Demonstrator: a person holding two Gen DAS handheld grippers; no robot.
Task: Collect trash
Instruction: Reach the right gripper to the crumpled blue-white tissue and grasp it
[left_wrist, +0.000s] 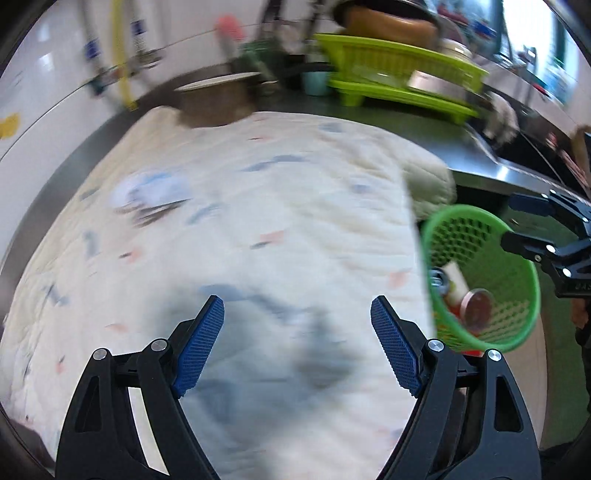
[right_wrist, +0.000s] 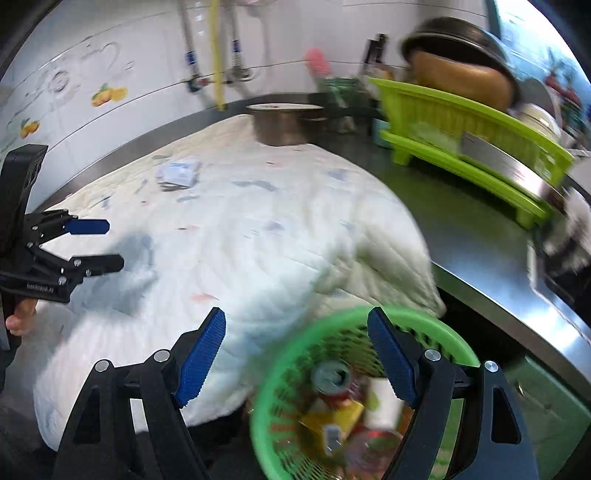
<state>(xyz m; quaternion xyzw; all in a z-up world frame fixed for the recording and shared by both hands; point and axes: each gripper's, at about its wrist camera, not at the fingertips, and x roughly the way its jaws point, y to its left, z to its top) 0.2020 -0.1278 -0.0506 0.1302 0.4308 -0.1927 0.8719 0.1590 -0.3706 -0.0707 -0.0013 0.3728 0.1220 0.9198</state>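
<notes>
The green basket (right_wrist: 369, 398) sits low beside the white quilt (right_wrist: 258, 240) on the bench (right_wrist: 480, 258) — inside are a can (right_wrist: 330, 376), a white cup (right_wrist: 382, 404) and yellow wrappers. One crumpled paper (right_wrist: 177, 173) lies far back on the quilt. The left hand-held gripper (left_wrist: 297, 339) and right hand-held gripper (right_wrist: 295, 354) both hang wide apart — empty.

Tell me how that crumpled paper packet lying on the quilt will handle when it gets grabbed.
The paper packet looks thin and creased, so probably light and floppy, likely to buckle between the pads. It rests on a soft quilt, so pressing down may sink it. Blur hides its finish; slipperiness is unclear.
</notes>
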